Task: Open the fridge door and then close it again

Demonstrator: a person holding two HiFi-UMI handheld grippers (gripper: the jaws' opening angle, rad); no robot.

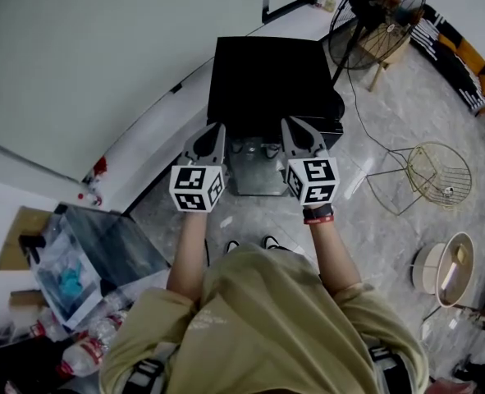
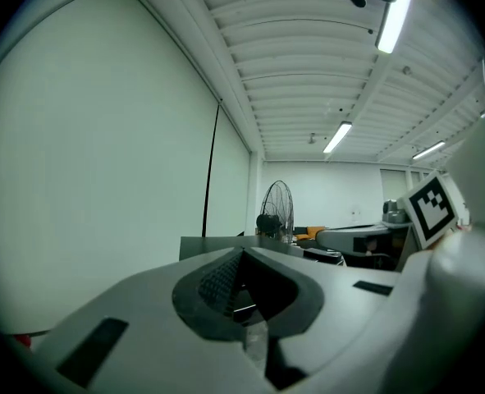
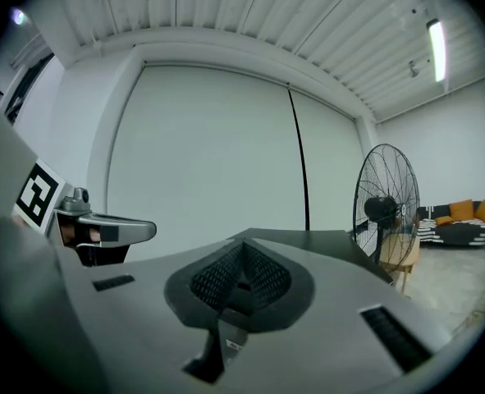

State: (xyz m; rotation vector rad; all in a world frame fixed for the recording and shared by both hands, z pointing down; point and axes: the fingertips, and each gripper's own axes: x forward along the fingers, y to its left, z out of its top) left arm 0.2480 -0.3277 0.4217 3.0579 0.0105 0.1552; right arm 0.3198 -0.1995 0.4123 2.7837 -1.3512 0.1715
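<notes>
Standing against the white wall [image 1: 78,64], the black fridge [image 1: 267,80] sat straight ahead of the person [image 1: 267,318], both grippers held just short of its front edge. Clear bin [image 1: 135,257] on the floor [image 1: 373,220], left side, held crumpled plastic and something blue [image 1: 66,284]. Left gripper [image 1: 216,130] and right gripper [image 1: 291,125] were level, jaws fully closed, nothing between them.

My grey plastic left gripper [image 2: 240,254], jaws pressed together, looks over the black box-shaped fridge [image 2: 199,245] toward a black pedestal fan [image 2: 276,210].
</notes>
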